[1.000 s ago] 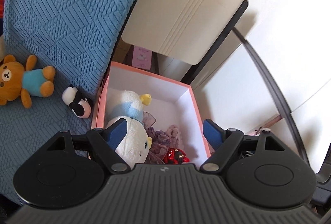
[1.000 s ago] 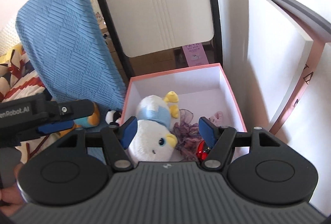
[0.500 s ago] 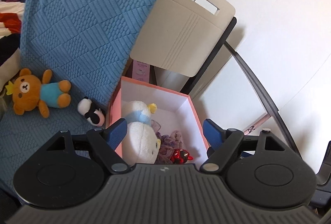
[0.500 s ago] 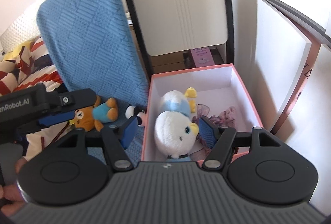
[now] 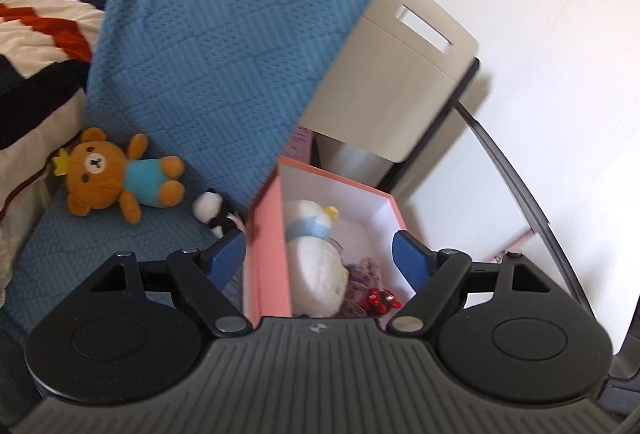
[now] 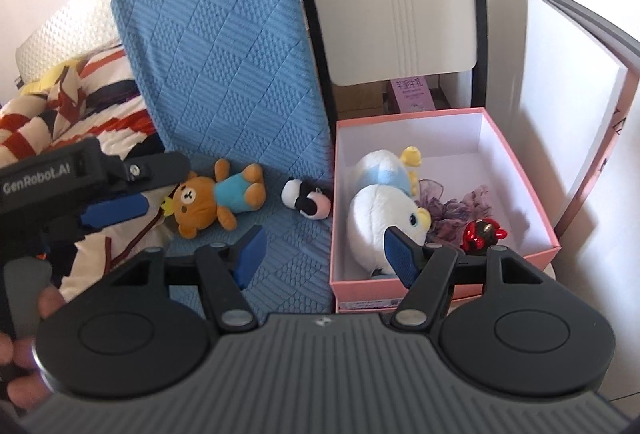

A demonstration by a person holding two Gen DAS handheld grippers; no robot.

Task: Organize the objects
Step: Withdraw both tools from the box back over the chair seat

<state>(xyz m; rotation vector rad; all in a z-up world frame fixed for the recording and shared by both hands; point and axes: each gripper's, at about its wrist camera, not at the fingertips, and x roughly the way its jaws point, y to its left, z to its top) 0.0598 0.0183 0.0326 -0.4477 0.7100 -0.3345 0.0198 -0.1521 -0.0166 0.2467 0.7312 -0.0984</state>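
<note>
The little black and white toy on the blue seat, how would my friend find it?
Look at the blue cushion, left of the pink box. Two toys lie on it: a brown bear and, nearer the box, the small panda. It is black and white, much smaller than the bear.

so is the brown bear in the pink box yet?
No, the brown bear lies on the blue cushion, outside the pink box.

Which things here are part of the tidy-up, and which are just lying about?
Job: pink box, white duck plush, brown bear plush, panda plush, red toy, purple fabric.
Lying about: blue cushion, chair, striped bedding.
</note>
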